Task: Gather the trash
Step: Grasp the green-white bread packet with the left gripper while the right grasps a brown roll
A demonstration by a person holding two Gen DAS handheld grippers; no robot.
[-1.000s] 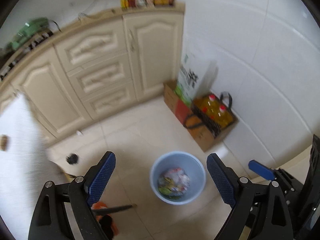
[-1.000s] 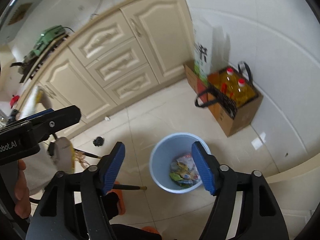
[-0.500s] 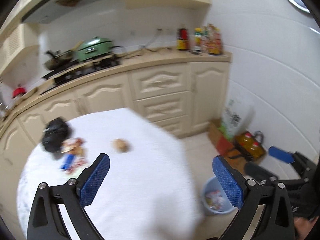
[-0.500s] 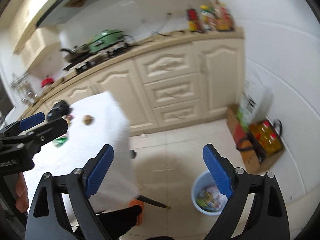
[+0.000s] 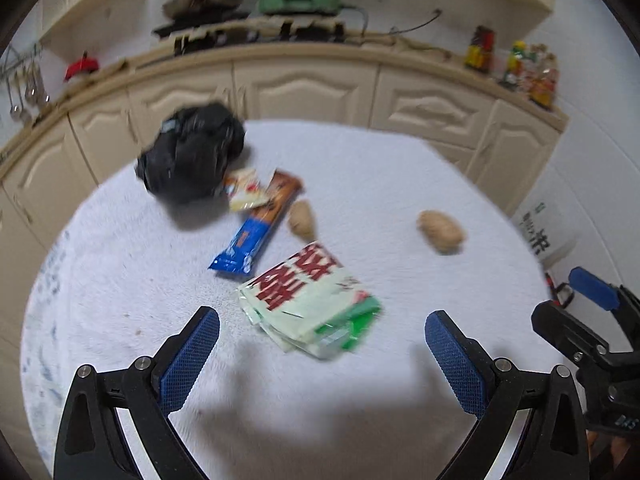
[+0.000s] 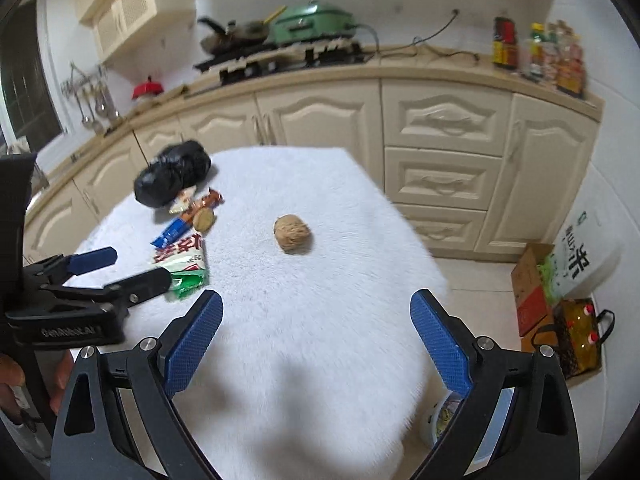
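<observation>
Both views have swung up from the floor and the blue bin to the white-covered bench (image 5: 360,168), which half a second ago sat lower and further off in the left view. The bin (image 6: 444,420) now shows only as a sliver at the bench's right edge in the right view. Behind the bench run cream cabinets (image 6: 440,120) with a green cooker (image 6: 312,20) on top; a cardboard box (image 6: 536,280) and oil bottles (image 6: 580,332) sit on the floor to the right.

The left tool (image 5: 322,354) hangs over the bench with its jaws spread wide and nothing between them. A green-and-white snack packet (image 5: 312,300) lies just ahead, between the line of its fingers. Beyond that are a blue wrapper (image 5: 256,236), a black bag (image 5: 192,160) and two walnuts (image 5: 440,232).

The right tool (image 6: 316,334) is likewise released and empty, with one walnut (image 6: 292,234) ahead of it, well apart. The left tool stands to its left, near the packet.
</observation>
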